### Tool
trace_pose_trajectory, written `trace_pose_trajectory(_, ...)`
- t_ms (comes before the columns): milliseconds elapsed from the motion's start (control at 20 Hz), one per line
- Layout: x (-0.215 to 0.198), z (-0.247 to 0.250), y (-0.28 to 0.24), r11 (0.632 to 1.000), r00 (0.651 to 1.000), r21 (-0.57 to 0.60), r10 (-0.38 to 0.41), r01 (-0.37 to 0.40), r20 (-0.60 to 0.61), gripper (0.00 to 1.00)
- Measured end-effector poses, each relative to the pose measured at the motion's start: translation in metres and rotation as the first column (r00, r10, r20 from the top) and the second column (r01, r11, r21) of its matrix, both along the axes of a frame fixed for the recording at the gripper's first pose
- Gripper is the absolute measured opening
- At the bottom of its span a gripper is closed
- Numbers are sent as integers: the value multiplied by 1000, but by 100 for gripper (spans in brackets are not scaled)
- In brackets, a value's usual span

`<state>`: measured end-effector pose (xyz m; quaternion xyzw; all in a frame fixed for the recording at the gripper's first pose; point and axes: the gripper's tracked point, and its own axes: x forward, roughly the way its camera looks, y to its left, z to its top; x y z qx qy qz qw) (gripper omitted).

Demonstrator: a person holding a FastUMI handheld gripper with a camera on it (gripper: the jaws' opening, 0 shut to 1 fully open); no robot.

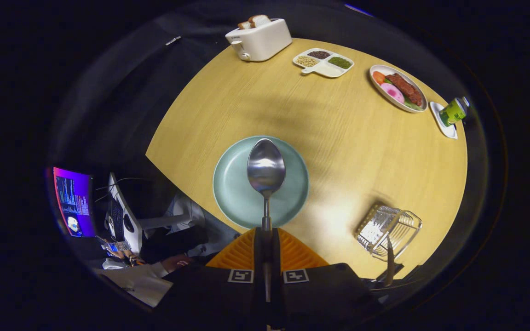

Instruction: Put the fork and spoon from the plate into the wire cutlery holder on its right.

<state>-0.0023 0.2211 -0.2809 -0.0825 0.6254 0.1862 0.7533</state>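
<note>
Wooden table (338, 138): tool (265, 239) clamped on spoon (266, 168) handle, bowl above plate (233, 193).

Bare tabletop (338, 151) between plate (233, 193) and wire cutlery holder (387, 227), a handle (390, 264) already inside.

spoon (266, 170) handle hidden between closed fingers (246, 250) of gripper (266, 235), thin utensil in wire holder (388, 230) too dim to identify
</note>
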Motion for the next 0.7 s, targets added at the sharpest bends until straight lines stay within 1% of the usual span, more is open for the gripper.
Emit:
trace_pose_trajectory(200,-12,38,-53,999,999,-27,-41,41,-13,9)
trace_pose_trajectory(400,-12,63,-106,995,995,-55,-91,89,-35,8)
trace_pose_trajectory(550,-10,60,-145,990,992,-105,-103,95,-75,8)
trace_pose_trajectory(700,-15,44,-176,983,985,-170,-99,74,-144,8)
